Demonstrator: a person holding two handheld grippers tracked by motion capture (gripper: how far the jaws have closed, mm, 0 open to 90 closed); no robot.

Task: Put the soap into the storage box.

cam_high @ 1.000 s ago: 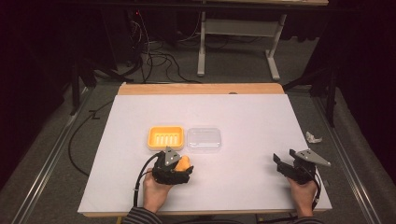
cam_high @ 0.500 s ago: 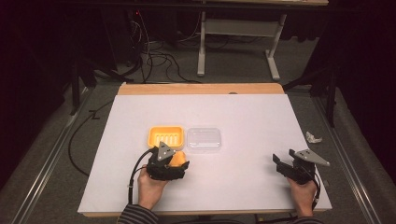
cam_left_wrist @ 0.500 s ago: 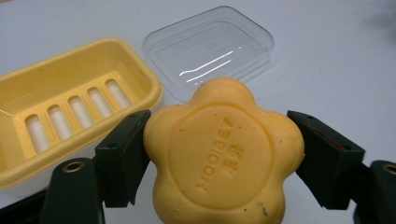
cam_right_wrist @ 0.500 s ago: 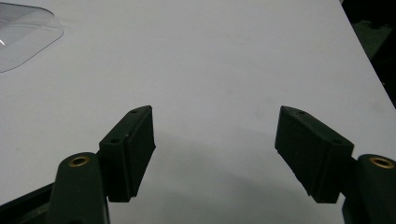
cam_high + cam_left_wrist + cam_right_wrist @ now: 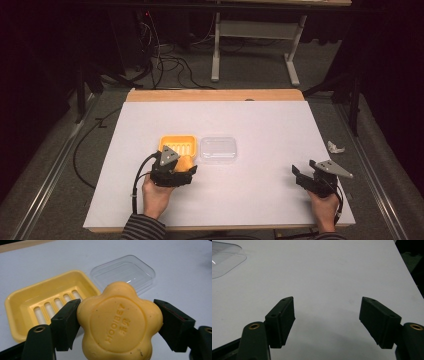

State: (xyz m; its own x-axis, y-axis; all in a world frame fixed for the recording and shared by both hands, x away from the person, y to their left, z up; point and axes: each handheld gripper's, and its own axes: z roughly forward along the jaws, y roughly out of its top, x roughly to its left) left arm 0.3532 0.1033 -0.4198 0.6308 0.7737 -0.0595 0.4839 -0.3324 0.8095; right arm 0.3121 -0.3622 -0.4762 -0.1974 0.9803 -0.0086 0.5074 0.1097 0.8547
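My left gripper (image 5: 117, 317) is shut on a yellow flower-shaped soap (image 5: 118, 323), its jaws pressing both sides. In the high view the left gripper (image 5: 176, 169) holds the soap (image 5: 184, 162) just in front of the yellow slotted soap dish (image 5: 177, 143). The dish (image 5: 32, 305) lies empty behind the soap, with a clear plastic lid (image 5: 125, 271) beside it on its right. That lid (image 5: 218, 149) touches the dish's right side. My right gripper (image 5: 327, 315) stands open over bare table; from above the right gripper (image 5: 306, 177) sits at the front right.
The white table top (image 5: 250, 120) has a wooden strip along its far edge. A small crumpled white scrap (image 5: 335, 147) lies near the right edge. A corner of the clear lid (image 5: 224, 260) lies far left of the right gripper.
The left gripper with the soap has shifted slightly left and toward the dish. The right gripper has stayed put.
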